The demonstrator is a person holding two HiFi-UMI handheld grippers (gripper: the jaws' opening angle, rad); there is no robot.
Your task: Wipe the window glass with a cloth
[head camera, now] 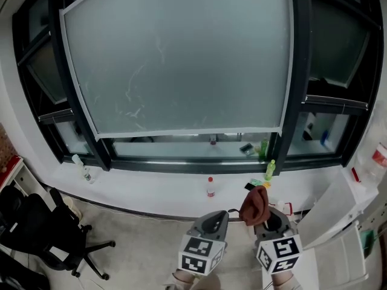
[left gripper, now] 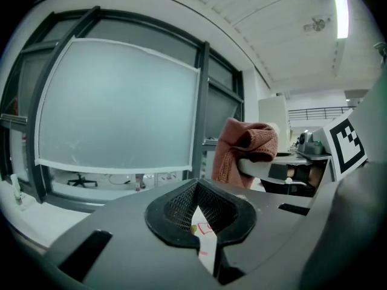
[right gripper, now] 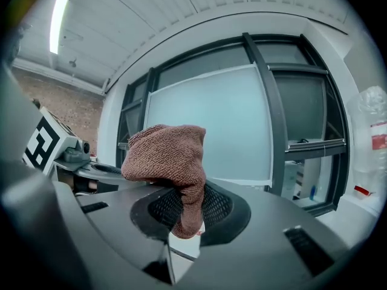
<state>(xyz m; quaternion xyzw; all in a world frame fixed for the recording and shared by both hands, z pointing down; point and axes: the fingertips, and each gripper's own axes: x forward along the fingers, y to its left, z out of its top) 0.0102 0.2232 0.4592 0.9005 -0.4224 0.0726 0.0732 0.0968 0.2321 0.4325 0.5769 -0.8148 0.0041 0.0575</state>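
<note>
Jaws on our right gripper (right gripper: 184, 222) are clenched on the brown cloth (right gripper: 166, 153), which bunches above them. The left gripper (left gripper: 199, 219) has its jaws closed on nothing. Both hang low, well apart from the window glass (head camera: 181, 59). Wiping looks not yet begun. We should lift the cloth to a top corner, press it flat, and sweep in overlapping rows.

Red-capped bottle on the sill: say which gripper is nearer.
Left. The left gripper sits straight in front of the red-capped bottle; the right gripper, shut on the cloth, is off to its right.
</note>
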